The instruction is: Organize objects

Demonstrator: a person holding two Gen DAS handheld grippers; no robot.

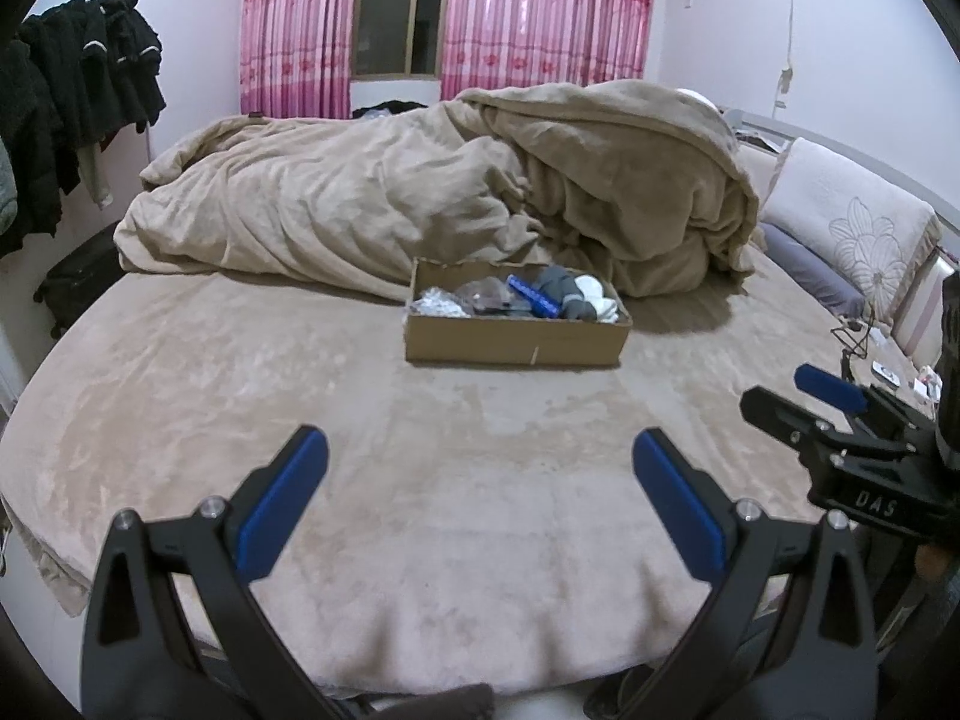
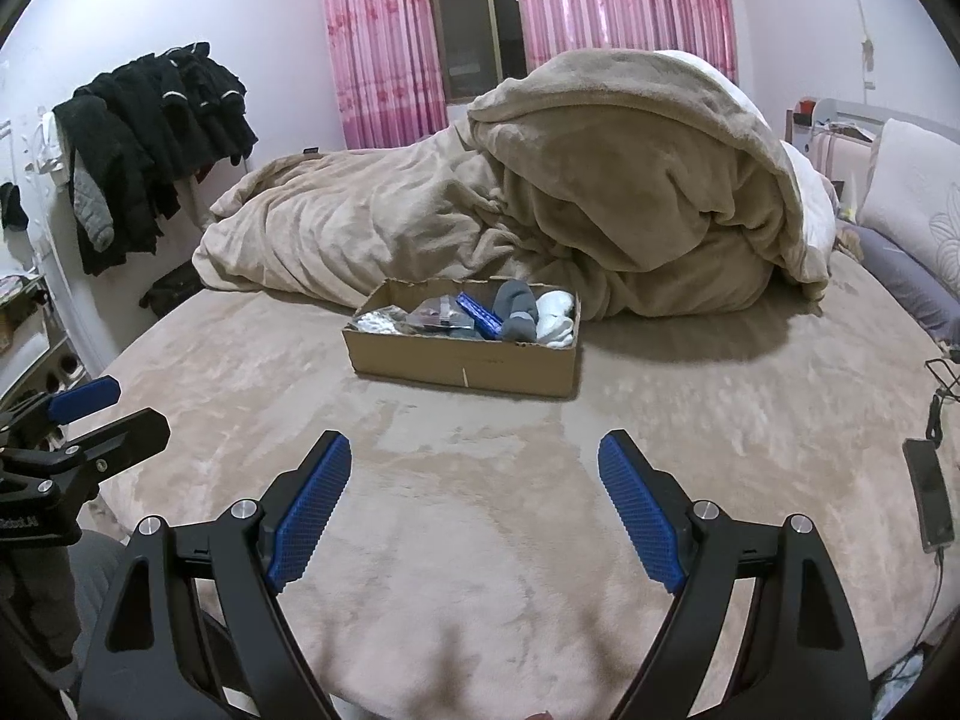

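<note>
Both grippers, left (image 1: 480, 504) and right (image 2: 474, 504), we are holding empty with jaws wide open over the bed (image 2: 480, 540), the items sitting gathered in the box (image 2: 462, 363) ahead.

curtains (image 1: 300, 30) pink, floral | blanket (image 1: 360, 198) beige | box (image 1: 516, 345) brown | fingers (image 2: 312, 507) blue

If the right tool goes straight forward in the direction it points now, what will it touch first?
Most likely the bare beige bed cover. The right tool is open, empty and tilted downward, so its line seems to meet the cover before the cardboard box further ahead. Depth is hard to judge in this fisheye view.
</note>
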